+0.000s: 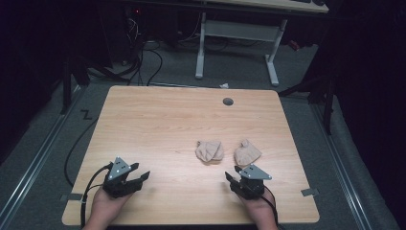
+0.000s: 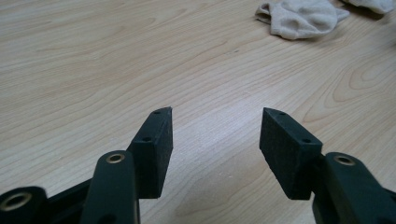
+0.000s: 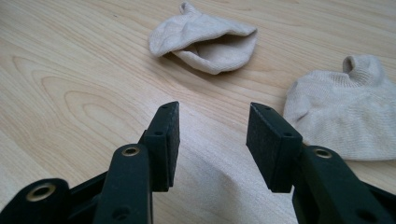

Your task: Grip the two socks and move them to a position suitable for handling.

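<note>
Wooden table (image 1: 143,124), dimly lit room: two beige socks (image 1: 209,151) (image 1: 247,153) are seen right of centre, just beyond the right gripper (image 1: 238,175). Both it and the left gripper (image 1: 139,173) are held apart, empty. Soft, light, floppy fabric is judged; a pinch at the folded cuff is advised.

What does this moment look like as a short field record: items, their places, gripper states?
items: two beige socks, crumpled
left sock: table centre, apart from both grippers
right sock: just ahead of the right gripper, not touching
left gripper: open, nothing between jaws, over bare wood
right gripper state: open, holding nothing
surface: wooden table
</note>
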`<act>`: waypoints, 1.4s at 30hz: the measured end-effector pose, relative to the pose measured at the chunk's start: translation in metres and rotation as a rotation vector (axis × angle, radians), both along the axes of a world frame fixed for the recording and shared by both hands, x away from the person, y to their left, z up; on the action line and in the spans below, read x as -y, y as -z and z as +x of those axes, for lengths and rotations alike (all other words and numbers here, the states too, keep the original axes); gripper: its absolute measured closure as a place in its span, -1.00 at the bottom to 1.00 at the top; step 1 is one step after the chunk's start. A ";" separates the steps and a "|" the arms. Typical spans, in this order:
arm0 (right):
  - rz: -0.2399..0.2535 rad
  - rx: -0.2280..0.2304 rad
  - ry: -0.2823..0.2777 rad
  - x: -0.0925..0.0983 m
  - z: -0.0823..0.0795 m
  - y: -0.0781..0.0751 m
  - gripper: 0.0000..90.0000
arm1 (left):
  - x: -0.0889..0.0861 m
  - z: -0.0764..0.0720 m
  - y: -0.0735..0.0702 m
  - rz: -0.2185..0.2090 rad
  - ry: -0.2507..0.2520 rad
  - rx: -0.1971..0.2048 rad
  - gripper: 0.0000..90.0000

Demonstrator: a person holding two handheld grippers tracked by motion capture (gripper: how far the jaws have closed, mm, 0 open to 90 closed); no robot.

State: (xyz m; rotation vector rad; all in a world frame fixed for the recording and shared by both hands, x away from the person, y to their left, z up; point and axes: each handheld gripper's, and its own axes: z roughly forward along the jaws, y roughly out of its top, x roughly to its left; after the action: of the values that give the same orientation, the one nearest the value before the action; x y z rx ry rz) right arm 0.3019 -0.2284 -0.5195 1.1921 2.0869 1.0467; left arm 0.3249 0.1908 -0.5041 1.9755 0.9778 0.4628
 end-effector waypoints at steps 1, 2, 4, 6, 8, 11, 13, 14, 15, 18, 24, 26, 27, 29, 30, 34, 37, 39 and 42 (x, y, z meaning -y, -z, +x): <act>0.001 0.001 -0.002 0.000 0.001 0.000 0.21 | -0.001 0.000 0.000 -0.006 -0.005 -0.001 0.00; 0.004 0.000 0.000 0.001 0.002 0.000 0.21 | -0.002 0.000 -0.001 -0.010 -0.009 -0.004 0.00; 0.010 0.002 0.000 0.002 0.004 0.000 0.20 | -0.004 0.001 -0.001 -0.020 -0.019 -0.003 -0.01; 0.010 0.006 -0.002 0.004 0.003 0.000 0.20 | -0.004 0.001 -0.001 -0.025 -0.017 -0.003 -0.02; 0.009 0.011 -0.002 0.005 0.002 -0.001 0.19 | -0.003 0.002 0.000 -0.016 -0.016 -0.006 -0.02; 0.014 0.011 -0.003 0.005 0.000 -0.001 0.19 | -0.004 0.002 0.000 -0.026 -0.012 -0.015 -0.02; 0.014 0.005 -0.013 0.004 0.000 -0.001 0.17 | -0.005 0.000 -0.002 -0.032 -0.010 -0.010 -0.02; 0.012 0.005 -0.016 0.003 0.001 -0.001 0.17 | -0.006 0.000 -0.003 -0.034 -0.010 -0.011 -0.02; 0.015 0.005 -0.017 0.002 0.002 -0.001 0.16 | -0.007 0.000 -0.003 -0.038 -0.011 -0.013 -0.03; -0.003 0.002 -0.028 -0.004 0.005 -0.003 0.17 | -0.011 0.001 -0.004 -0.048 -0.013 -0.027 -0.05; -0.034 -0.002 -0.043 -0.016 0.017 -0.008 0.17 | -0.015 0.003 -0.006 -0.062 -0.011 -0.021 -0.12; -0.031 -0.003 -0.049 -0.017 0.020 -0.009 0.17 | -0.015 0.005 -0.006 -0.063 -0.014 -0.024 -0.13; -0.030 -0.011 -0.049 -0.022 0.024 -0.012 0.16 | -0.016 0.006 -0.005 -0.062 -0.018 -0.031 -0.13; -0.023 -0.018 -0.056 -0.028 0.030 -0.015 0.16 | -0.016 0.006 -0.003 -0.060 -0.020 -0.036 -0.14; -0.024 -0.020 -0.058 -0.030 0.032 -0.017 0.17 | -0.016 0.007 -0.003 -0.056 -0.021 -0.037 -0.13; -0.033 -0.038 -0.061 -0.042 0.052 -0.021 0.22 | -0.015 0.007 -0.003 -0.050 -0.023 -0.038 -0.13; -0.046 -0.058 -0.045 -0.046 0.064 -0.020 0.46 | -0.015 0.006 -0.003 -0.048 -0.017 -0.033 -0.13; -0.068 -0.057 -0.003 -0.043 0.076 -0.016 0.93 | -0.015 0.005 -0.003 -0.047 -0.011 -0.034 -0.13; -0.078 -0.085 0.030 -0.037 0.086 -0.010 1.00 | -0.016 0.007 -0.003 -0.051 -0.008 -0.037 -0.11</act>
State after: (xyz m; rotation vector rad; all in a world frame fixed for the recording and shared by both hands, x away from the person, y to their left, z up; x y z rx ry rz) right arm 0.3880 -0.1909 -0.5095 1.2449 2.1475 0.9070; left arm 0.3320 0.2064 -0.5016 1.9414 1.0111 0.4024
